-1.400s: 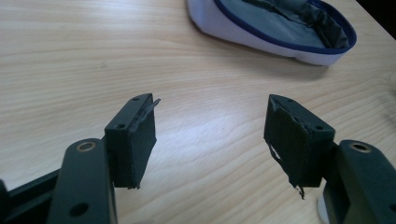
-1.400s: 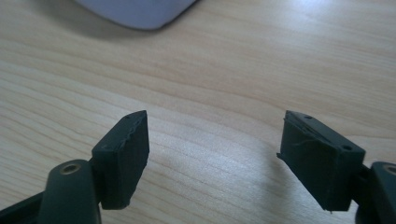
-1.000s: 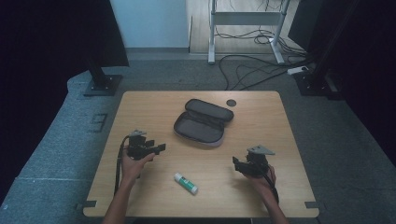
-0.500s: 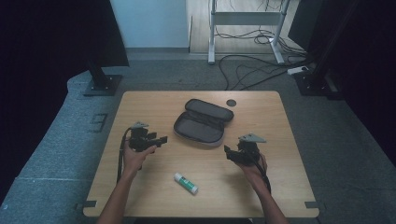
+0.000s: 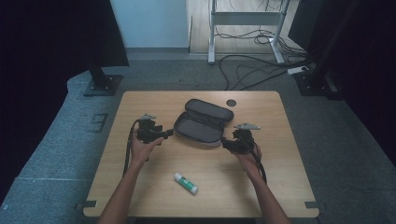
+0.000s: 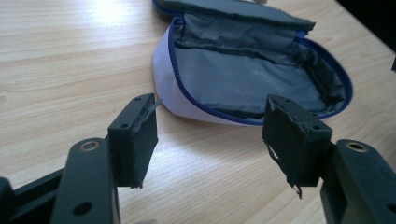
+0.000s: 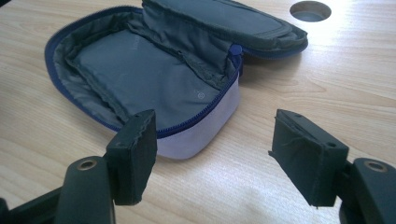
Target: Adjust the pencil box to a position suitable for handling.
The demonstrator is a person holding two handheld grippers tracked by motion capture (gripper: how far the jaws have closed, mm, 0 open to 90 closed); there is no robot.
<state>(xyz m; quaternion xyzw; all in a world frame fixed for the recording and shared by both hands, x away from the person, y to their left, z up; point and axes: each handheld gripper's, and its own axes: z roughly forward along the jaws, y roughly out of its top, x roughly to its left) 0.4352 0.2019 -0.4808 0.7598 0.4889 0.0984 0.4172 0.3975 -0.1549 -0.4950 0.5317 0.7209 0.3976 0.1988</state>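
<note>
A light wooden counter [image 5: 154,186] stands on grey carpet. At its middle lies an unzipped grey fabric pouch [image 5: 201,127], empty. The left gripper [image 5: 164,134] and right gripper [image 5: 226,142] flank it, jaws open; the right's have just been closing, nothing between.

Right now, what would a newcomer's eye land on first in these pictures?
The open pencil case in the middle of the wooden table, its lid flipped back and its grey lining bare. The left gripper and the right gripper flank it, one at each end, jaws apart with nothing between them; the right gripper's jaws have just been closing. A glue stick lies apart, nearer the person.
</note>
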